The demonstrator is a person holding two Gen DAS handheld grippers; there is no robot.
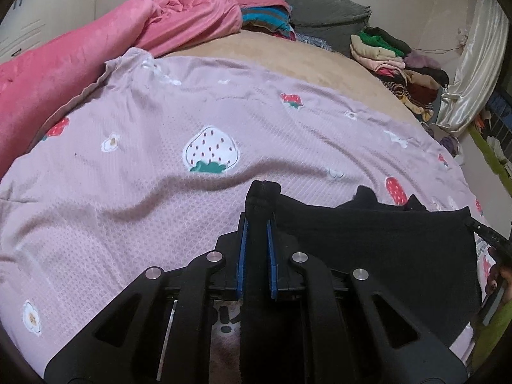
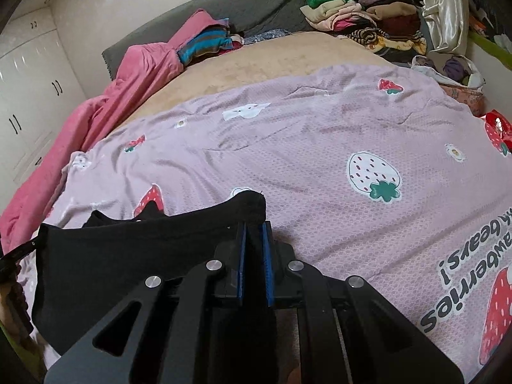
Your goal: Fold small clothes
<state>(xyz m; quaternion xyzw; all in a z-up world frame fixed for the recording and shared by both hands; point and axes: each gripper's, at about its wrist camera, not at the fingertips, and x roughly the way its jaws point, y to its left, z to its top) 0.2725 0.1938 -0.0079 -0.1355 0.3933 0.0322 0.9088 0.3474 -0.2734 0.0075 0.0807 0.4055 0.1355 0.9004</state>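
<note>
A bed (image 2: 281, 54) fills both views, spread with a lilac strawberry-print blanket (image 1: 128, 192); a pink plush quilt (image 1: 64, 70) is bunched along one side and a heap of mixed clothes (image 1: 393, 60) sits by the headboard. The black garment (image 1: 384, 249) hangs taut over the blanket, between two pinched corners. The left hand-held gripper (image 1: 256, 220) and right hand-held gripper (image 2: 254, 227) each clamp one corner. Print on the blanket reads "bears!".

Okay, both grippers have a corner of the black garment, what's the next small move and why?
Probably carry both corners forward and lay the black garment flat on the strawberry blanket. The left gripper and right gripper each pinch one corner, with the cloth stretched between them.
</note>
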